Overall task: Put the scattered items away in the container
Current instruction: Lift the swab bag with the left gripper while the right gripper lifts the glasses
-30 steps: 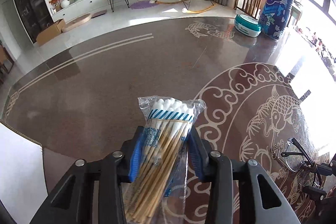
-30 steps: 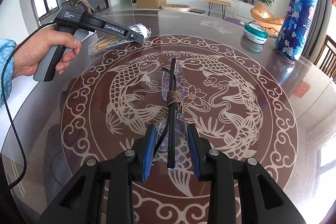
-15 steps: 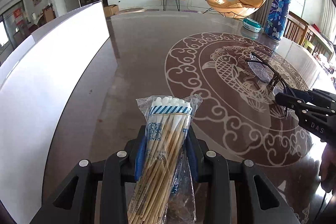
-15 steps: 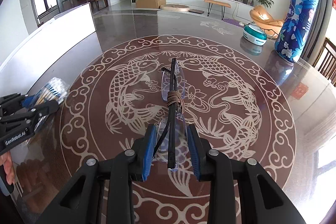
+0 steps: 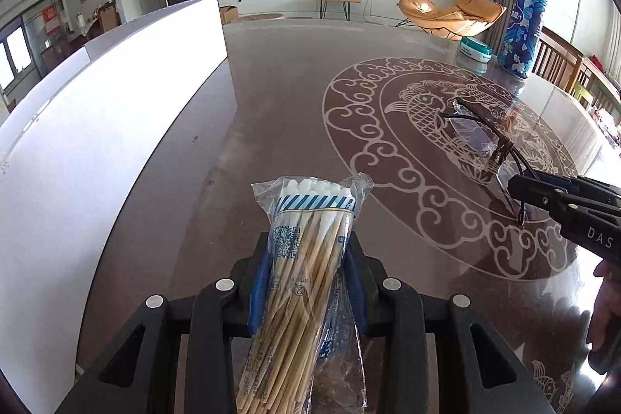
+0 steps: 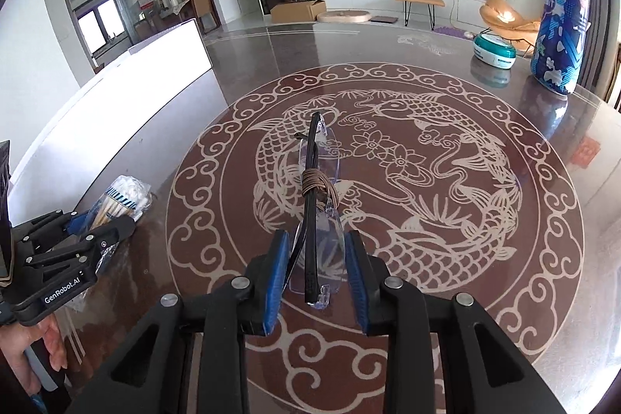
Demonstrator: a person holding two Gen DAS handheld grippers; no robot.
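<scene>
My left gripper (image 5: pixel 308 260) is shut on a clear plastic pack of cotton swabs (image 5: pixel 306 258) with wooden sticks, held above the table; it also shows in the right wrist view (image 6: pixel 118 200). My right gripper (image 6: pixel 316 251) is shut on folded rimless glasses (image 6: pixel 314 208) with black arms and a brown cord wound round the middle; the glasses also show in the left wrist view (image 5: pixel 485 138). The white container (image 5: pixel 101 127) stands at the left, its wall close beside the left gripper; it also shows in the right wrist view (image 6: pixel 128 84).
The dark glossy table (image 6: pixel 446 181) bears a fish and cloud pattern. A tall blue patterned bottle (image 6: pixel 562 18) and a small teal and white round case (image 6: pixel 495 51) stand at the far right. A living room lies beyond.
My left gripper with the swab pack has swung left, so the white container now fills its left side. The right gripper with the glasses has hardly moved.
</scene>
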